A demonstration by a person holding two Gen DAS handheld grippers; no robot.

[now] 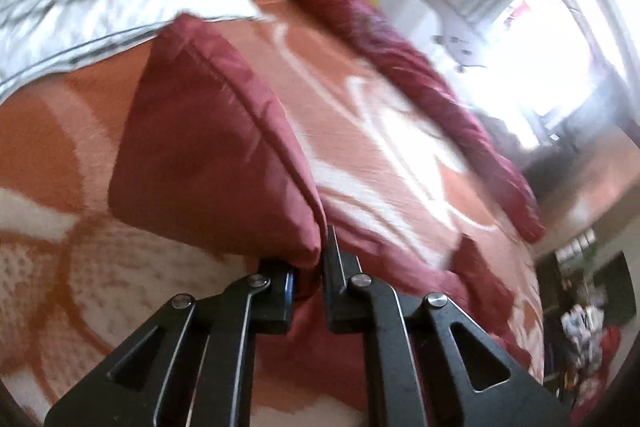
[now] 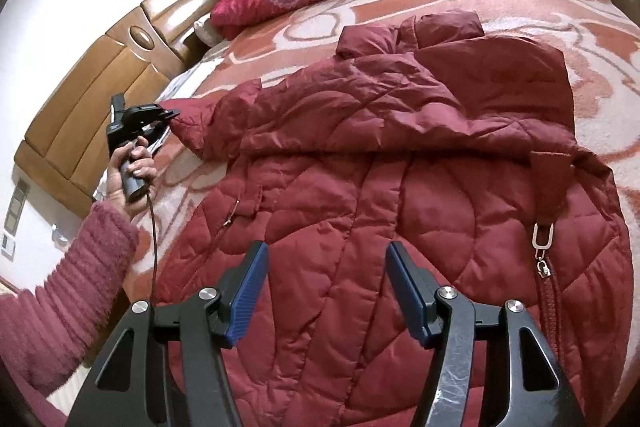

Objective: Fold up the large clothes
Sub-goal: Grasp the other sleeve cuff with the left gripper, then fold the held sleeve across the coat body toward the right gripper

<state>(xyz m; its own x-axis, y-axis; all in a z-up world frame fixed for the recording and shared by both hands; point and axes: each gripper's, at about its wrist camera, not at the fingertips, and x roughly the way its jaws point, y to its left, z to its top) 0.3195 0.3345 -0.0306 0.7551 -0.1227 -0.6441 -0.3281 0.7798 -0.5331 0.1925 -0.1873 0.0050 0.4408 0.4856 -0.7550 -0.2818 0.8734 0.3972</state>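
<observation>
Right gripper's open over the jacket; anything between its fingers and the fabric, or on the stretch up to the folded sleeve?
Nothing: in the right wrist view the right gripper hangs open over bare quilted jacket up to the folded sleeve. The zipper pull lies off to the side.

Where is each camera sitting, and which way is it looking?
Left wrist: on the left tool, looking along its fingers at the pinched sleeve and the bed; only the tool shows.
Right wrist: on the right tool, looking down over the red coat; it also shows the left hand and knitted sleeve.
Shared: the coat, bed and left tool.
</observation>
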